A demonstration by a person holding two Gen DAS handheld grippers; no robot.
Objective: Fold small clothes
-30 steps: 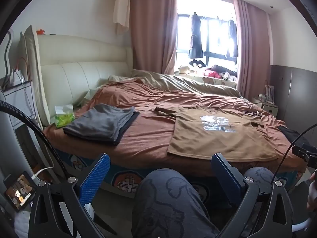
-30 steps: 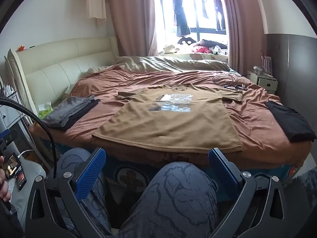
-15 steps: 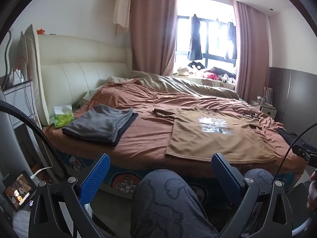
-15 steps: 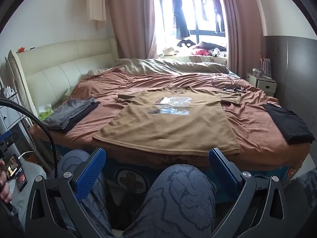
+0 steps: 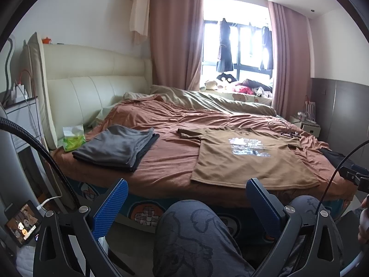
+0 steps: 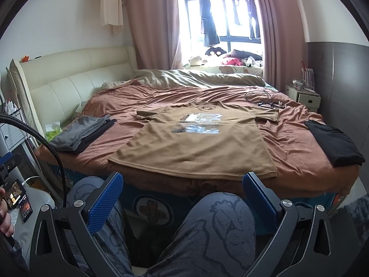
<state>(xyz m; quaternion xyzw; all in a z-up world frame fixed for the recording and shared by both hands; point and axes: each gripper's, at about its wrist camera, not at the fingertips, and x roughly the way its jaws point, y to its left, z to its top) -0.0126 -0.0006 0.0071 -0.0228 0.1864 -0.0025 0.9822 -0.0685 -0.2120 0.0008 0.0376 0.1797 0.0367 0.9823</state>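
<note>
Brown T-shirt (image 6: 198, 143) lies flat at the near bed (image 6: 299, 143) edge as before, just beyond the left gripper (image 5: 186, 204) and right gripper (image 6: 182, 196), both still wide apart and empty, its chest print too blurred to read.

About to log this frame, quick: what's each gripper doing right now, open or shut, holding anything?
Left gripper: open, holding nothing, short of the bed.
Right gripper: open, holding nothing, short of the brown T-shirt.

I see a tan T-shirt (image 6: 198, 147) with a silvery print on my rust-brown bedspread (image 6: 288, 143). Folded grey clothes (image 5: 117, 147) lie left, a black garment (image 6: 332, 145) right.
</note>
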